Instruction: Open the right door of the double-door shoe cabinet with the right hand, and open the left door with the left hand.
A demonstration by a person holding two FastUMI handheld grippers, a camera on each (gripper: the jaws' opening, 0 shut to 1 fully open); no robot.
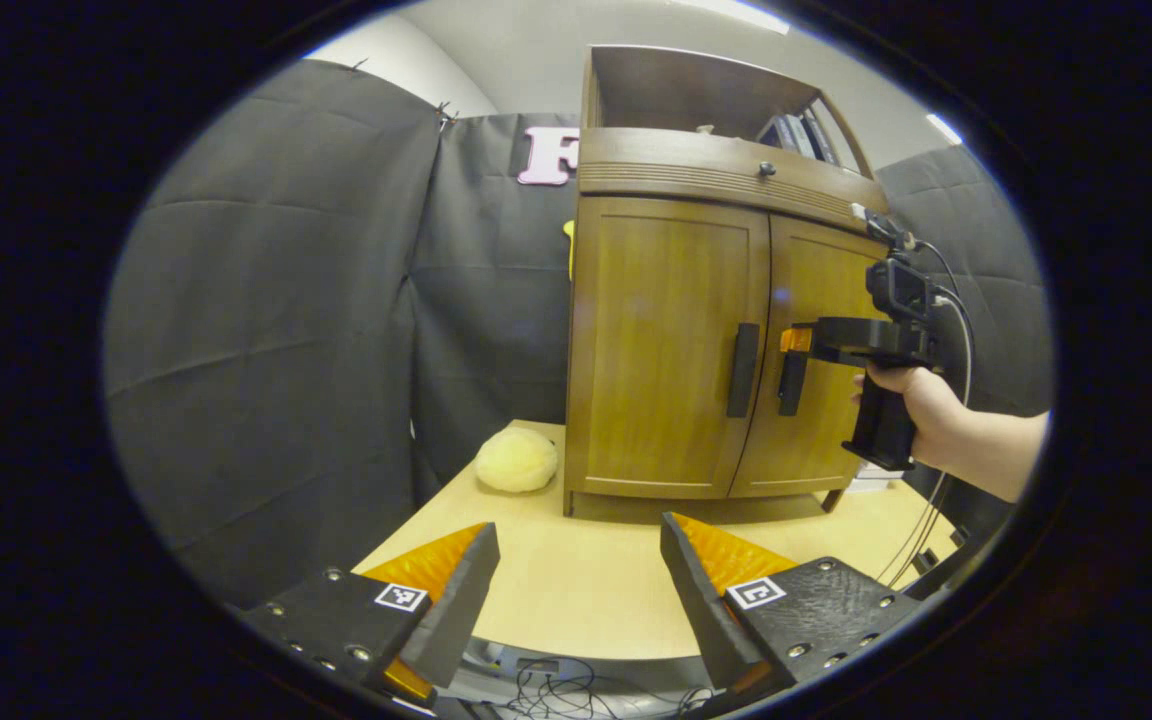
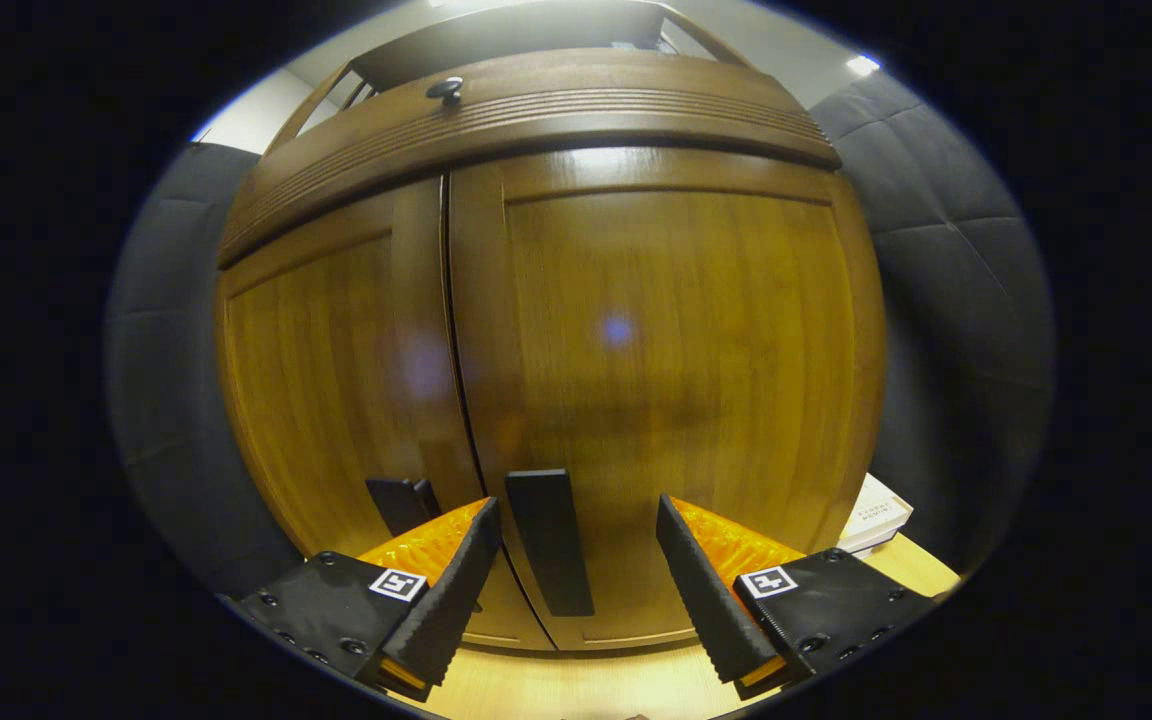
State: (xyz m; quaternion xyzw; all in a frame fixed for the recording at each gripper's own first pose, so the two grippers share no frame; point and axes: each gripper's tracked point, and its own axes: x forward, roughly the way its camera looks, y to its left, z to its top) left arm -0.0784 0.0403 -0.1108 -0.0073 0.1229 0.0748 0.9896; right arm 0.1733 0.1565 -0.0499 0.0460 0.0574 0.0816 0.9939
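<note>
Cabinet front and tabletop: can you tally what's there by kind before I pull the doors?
Doors: 2, left door and right door, both closed
Door handles: 2, left handle, right handle
Drawer knob: 1
Yellow plush ball: 1
Total: 6

Left gripper view far back facing cabinet (image 1: 706,340), right gripper view close up, both sharing doors

shelf items (image 1: 794,132) too small to tell, left door handle (image 2: 398,503) partly hidden
</note>
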